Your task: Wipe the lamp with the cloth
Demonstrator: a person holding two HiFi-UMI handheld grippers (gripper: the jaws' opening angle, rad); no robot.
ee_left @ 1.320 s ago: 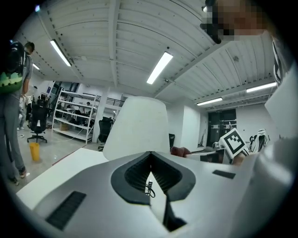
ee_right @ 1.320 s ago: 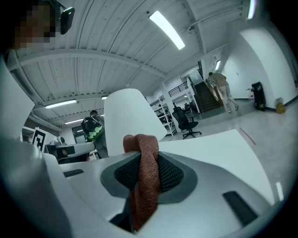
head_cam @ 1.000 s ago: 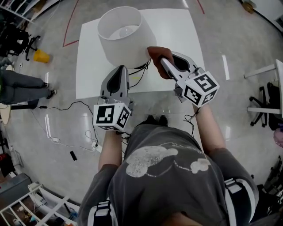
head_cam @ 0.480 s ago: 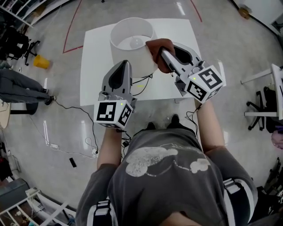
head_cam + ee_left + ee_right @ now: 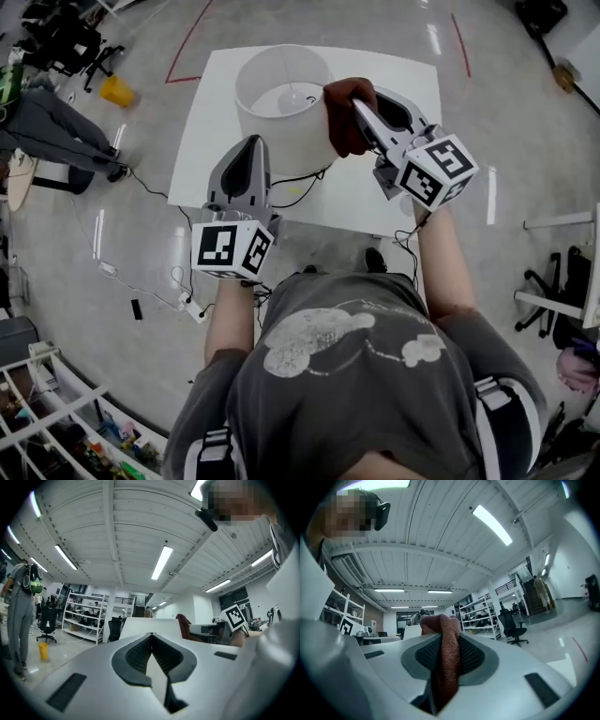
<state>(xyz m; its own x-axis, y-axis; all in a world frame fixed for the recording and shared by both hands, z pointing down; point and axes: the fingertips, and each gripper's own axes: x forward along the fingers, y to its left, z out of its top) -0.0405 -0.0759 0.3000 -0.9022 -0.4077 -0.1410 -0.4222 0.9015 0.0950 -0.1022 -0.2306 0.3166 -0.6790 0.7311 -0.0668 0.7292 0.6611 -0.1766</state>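
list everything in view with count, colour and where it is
white drum-shaded lamp: one, white, on the table
square white table: one, white, mid-floor
rust-brown cloth: one, rust-brown, at the shade's right side
black cable: one, black, on the table by the lamp
yellow bin: one, yellow, floor, far left
left gripper: one, grey, jaws shut, empty, beside the shade
right gripper: one, grey, shut on the cloth

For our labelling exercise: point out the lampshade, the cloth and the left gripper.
lampshade (image 5: 281, 141): head view, white outer wall.
cloth (image 5: 337, 122): head view, bunched brown fold.
left gripper (image 5: 253, 142): head view, between its closed fingertips.
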